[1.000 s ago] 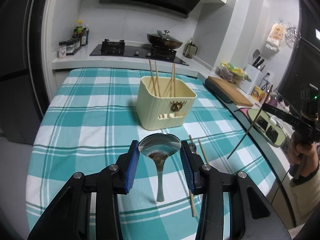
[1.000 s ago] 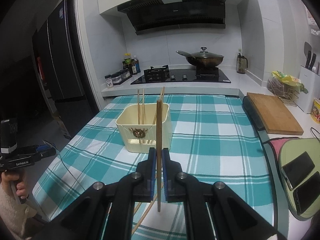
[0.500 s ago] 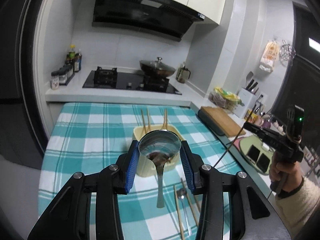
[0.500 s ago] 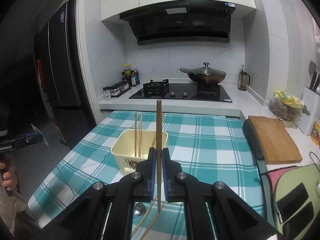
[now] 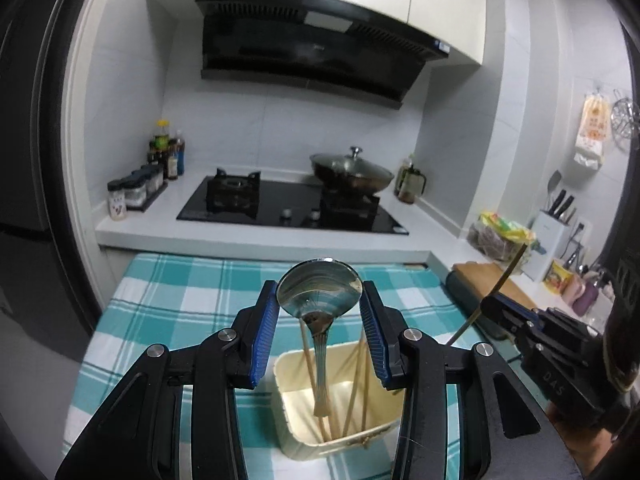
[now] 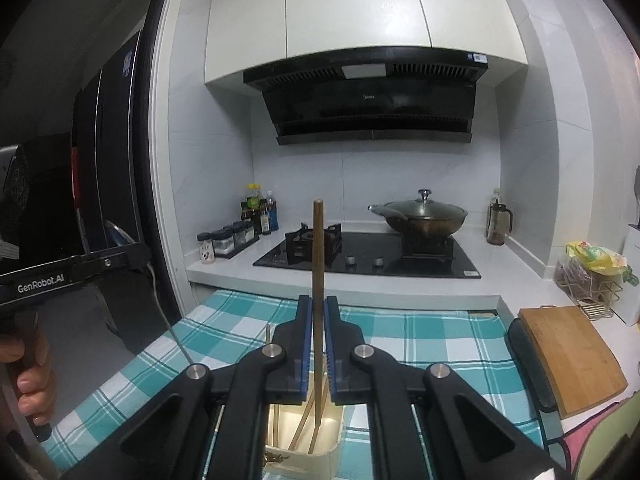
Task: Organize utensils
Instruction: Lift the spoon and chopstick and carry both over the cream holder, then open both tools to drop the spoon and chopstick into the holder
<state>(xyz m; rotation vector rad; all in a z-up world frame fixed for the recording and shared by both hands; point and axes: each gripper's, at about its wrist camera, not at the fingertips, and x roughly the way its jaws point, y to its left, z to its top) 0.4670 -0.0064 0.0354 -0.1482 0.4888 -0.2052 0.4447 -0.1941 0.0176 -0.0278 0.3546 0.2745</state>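
Hidden: the cream bin [image 5: 340, 420] is partly behind both grippers.
Left gripper [image 5: 320, 320]: jaws clamped on spoon [image 5: 320, 300], handle hanging into the bin.
Right gripper [image 6: 318, 340]: jaws clamped on upright chopstick [image 6: 318, 260].
Change: both tools now above the bin, which was earlier ahead of the jaws.

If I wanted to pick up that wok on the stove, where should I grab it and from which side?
Take the wok by its long handle, which sticks out to the left of the bowl, toward the free burner. Come in from that left side, fingers closing across the handle. The round lidded bowl is too wide for the fingers, and the lid knob would probably lift only the lid.
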